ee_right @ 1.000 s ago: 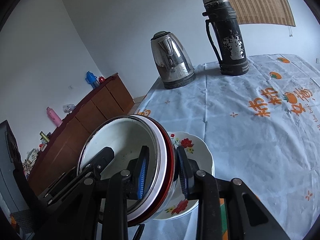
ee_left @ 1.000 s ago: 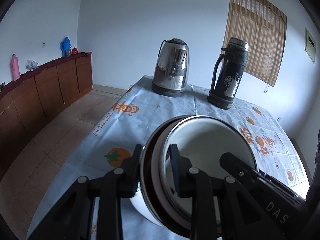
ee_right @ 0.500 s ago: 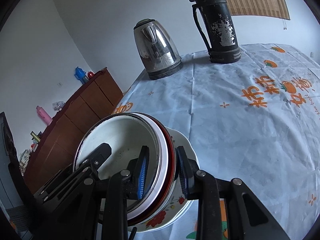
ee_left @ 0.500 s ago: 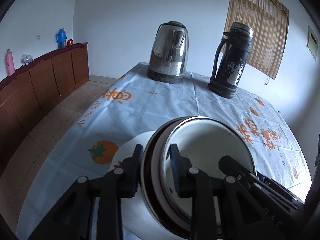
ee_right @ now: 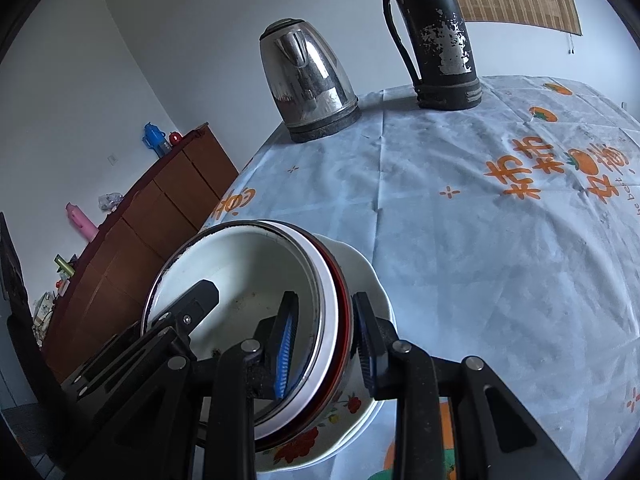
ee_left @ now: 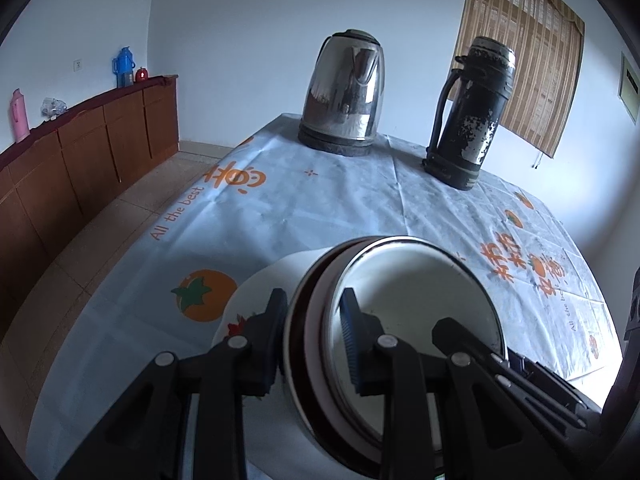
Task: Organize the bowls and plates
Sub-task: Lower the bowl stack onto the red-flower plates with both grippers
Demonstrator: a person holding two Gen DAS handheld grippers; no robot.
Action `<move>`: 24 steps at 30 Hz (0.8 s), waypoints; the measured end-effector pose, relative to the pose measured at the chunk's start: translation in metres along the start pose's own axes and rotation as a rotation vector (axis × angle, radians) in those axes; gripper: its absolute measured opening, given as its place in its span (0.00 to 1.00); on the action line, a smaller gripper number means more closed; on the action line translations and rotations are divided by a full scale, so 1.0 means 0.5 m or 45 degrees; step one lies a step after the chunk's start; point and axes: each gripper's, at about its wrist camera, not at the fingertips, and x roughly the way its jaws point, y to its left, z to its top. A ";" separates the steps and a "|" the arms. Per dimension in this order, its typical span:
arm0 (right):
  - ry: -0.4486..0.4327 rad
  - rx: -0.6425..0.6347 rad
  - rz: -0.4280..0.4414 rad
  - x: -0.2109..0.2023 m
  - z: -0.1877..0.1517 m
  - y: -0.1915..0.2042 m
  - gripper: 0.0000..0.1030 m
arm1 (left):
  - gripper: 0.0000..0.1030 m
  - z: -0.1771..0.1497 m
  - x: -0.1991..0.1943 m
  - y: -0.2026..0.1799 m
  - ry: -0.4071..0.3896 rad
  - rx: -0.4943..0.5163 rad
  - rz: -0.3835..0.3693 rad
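Grippers first: I see my left gripper [ee_left: 314, 322] clamped across one wall of the nested bowls [ee_left: 416, 300], one finger outside the dark rim and one blue pad inside the white enamel bowl; my right gripper [ee_right: 326, 330] grips the opposite wall of the same stack [ee_right: 248, 276] in the same way, its blue pad inside and its other finger outside. The stack consists of a white enamel bowl seated in a white bowl and a red-rimmed bowl. Directly beneath it is a flowered plate [ee_right: 376, 292]; I cannot tell whether the stack rests on the plate or hangs just above it. The plate lies on the pale blue tablecloth [ee_left: 280, 208], beside a printed orange persimmon [ee_left: 204, 294]. Farther along the table stand a steel kettle [ee_left: 344, 92] and, apart from it to the right, a worn black thermos [ee_left: 468, 112]; a wooden sideboard [ee_left: 80, 160] lines the left wall; a bamboo blind [ee_left: 524, 48] hangs behind.
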 end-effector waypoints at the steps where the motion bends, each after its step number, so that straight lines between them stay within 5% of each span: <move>1: -0.002 -0.010 -0.006 0.000 0.000 0.002 0.30 | 0.25 0.000 -0.001 0.000 -0.004 0.001 0.002; 24: -0.024 -0.041 0.006 0.000 -0.003 0.007 0.32 | 0.25 -0.001 0.010 0.009 0.036 -0.028 -0.013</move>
